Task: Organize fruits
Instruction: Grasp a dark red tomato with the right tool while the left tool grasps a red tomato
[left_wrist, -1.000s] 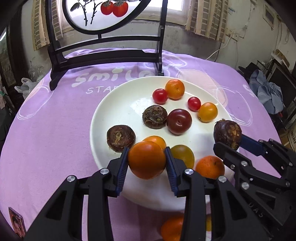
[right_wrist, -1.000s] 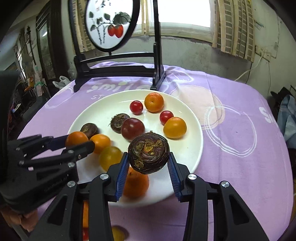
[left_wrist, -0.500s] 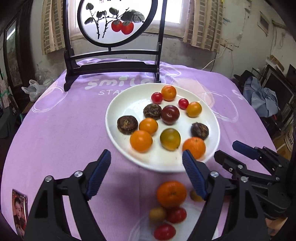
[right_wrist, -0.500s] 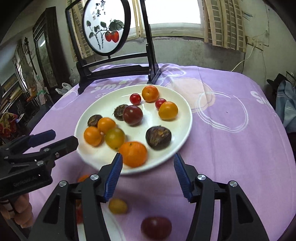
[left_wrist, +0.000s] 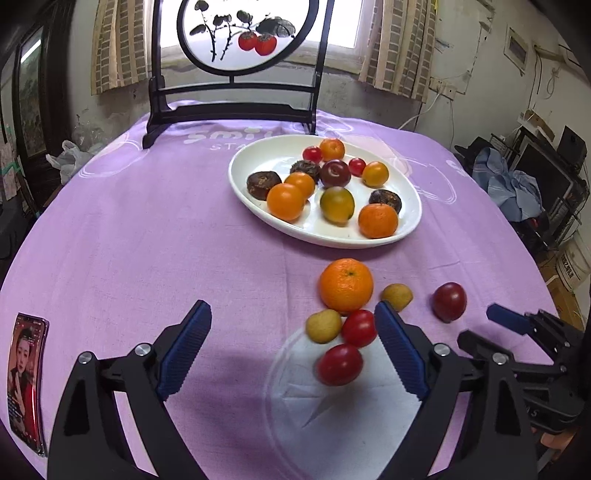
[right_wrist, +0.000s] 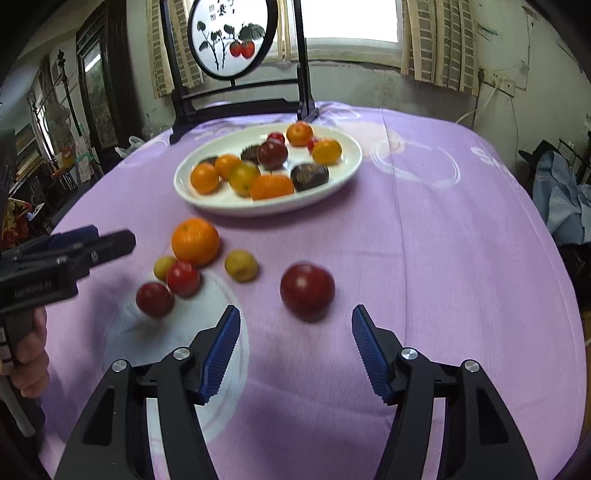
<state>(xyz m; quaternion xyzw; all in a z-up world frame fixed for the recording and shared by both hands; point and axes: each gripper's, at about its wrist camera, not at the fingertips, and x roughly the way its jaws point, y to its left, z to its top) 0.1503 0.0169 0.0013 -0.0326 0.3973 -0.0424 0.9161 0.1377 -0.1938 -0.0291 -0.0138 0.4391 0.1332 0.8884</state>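
Looking down my left gripper (left_wrist: 291, 328), I see its jaws spreading wide with nothing pinched; bare purple cloth (left_wrist: 147, 240) lies between them. Just off the right finger, at about two o'clock from the gap, sits a loose cluster: a big orange (left_wrist: 346, 284), two small yellow fruits, and two red tomatoes touching one another. A dark red plum (left_wrist: 449, 301) lies apart at three o'clock, near my right gripper, which pokes in from the lower right edge. The white plate (left_wrist: 251, 192) sits at twelve o'clock, holding oranges, tomatoes, a plum and dark brown fruits. Only this view shows a phone (left_wrist: 26, 380) lying at nine o'clock on the cloth.

My right gripper (right_wrist: 295, 350) is also opening and empty. Its camera puts the plum (right_wrist: 307, 290) straight ahead at twelve o'clock, just beyond the fingertips, untouched. The cluster sits at ten o'clock, the plate (right_wrist: 192, 192) farther off at eleven. Only this view shows the hand (right_wrist: 31, 354) gripping the left tool's handle at nine o'clock.
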